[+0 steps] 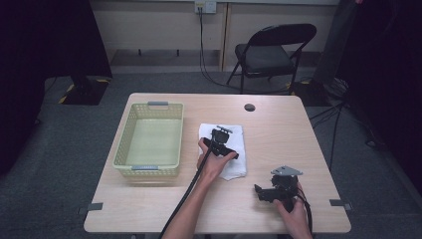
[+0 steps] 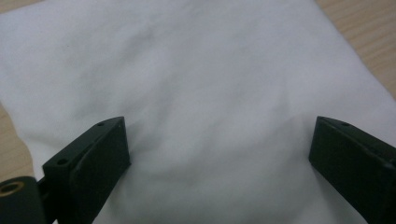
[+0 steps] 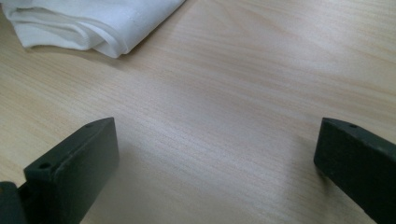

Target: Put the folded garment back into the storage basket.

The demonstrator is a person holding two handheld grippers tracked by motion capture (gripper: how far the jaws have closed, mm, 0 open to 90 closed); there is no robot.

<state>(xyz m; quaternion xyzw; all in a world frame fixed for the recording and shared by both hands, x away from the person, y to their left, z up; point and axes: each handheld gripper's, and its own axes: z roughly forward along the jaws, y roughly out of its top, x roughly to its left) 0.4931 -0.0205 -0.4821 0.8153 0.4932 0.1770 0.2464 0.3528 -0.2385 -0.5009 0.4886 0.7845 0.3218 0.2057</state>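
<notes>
The white cloth (image 1: 230,149) lies folded mid-table, right of the basket (image 1: 149,142). The left gripper (image 2: 219,154) hangs just above it, jaws wide with cloth spread between and nothing gripped. The right gripper (image 3: 215,163) stands wide open and empty over bare table (image 3: 243,93), the cloth's corner well apart from it.

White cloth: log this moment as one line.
left gripper open above folded white cloth | right gripper open over bare table | basket empty

Cloth (image 2: 210,84): white woven fabric, soft, matt, faintly creased; folded edges stitched. Surface (image 3: 243,93): pale wood-grain, smooth, low sheen. Basket (image 1: 149,142): pale yellow-green plastic, perforated walls, grey handles. Left gripper (image 2: 219,154): black matt plastic, with a brass-coloured insert.
</notes>
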